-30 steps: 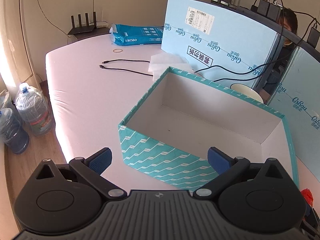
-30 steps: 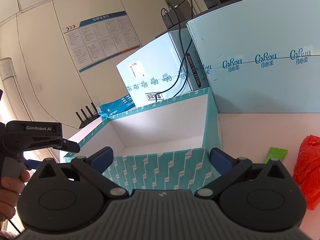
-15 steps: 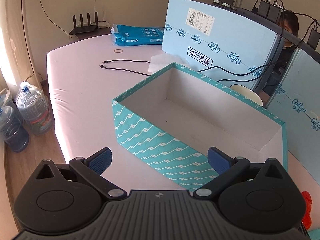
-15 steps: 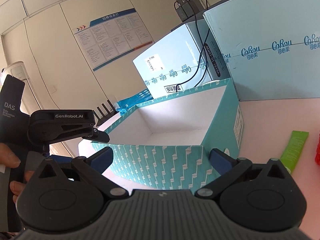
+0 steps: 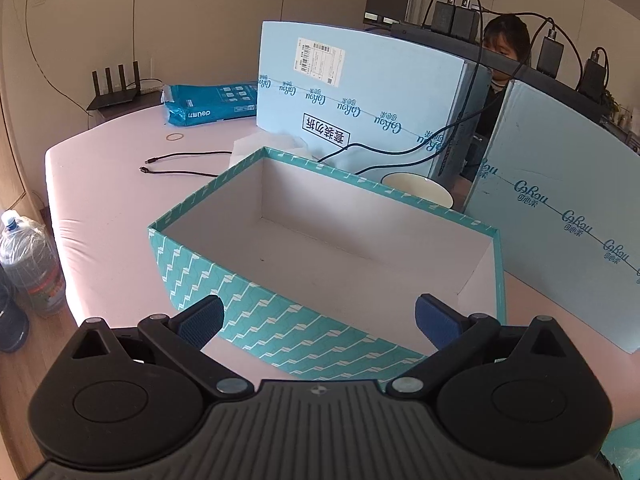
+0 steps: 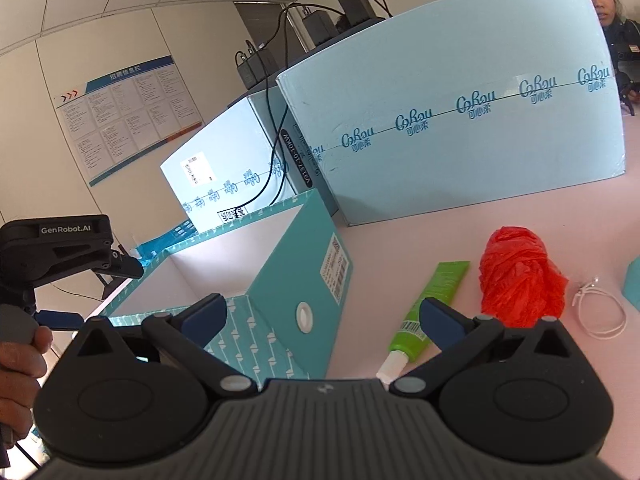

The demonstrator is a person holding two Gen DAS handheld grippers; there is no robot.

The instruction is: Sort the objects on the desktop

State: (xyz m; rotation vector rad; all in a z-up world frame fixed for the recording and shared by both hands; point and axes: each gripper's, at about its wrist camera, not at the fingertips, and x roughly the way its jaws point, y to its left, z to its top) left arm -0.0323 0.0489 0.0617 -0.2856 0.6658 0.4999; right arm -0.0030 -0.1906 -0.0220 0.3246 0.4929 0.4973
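An open teal patterned box (image 5: 256, 304) with a white, empty inside stands on the pink table; it also shows in the right wrist view (image 6: 304, 264). My left gripper (image 5: 318, 318) is open and empty, just in front of the box's near wall. My right gripper (image 6: 322, 314) is open and empty at the box's right end. To the right of the box lie a green tube (image 6: 434, 304), a crumpled red plastic bag (image 6: 520, 276) and a white looped cord (image 6: 600, 312). The left gripper also shows at the left of the right wrist view (image 6: 60, 248).
Two tall light-blue cartons (image 5: 360, 100) (image 6: 460, 136) stand behind the box. A white bowl (image 5: 418, 194), a black cable (image 5: 180, 164), a rubber band (image 5: 175, 137) and a blue paper pack (image 5: 212, 104) lie beyond. A teal object (image 6: 632, 280) sits at far right. Water bottles (image 5: 28, 264) stand on the floor.
The right gripper has swung to the right, bringing the tube, red bag and cord into view. The left gripper has tilted up and shifted slightly; the box looks turned relative to it.
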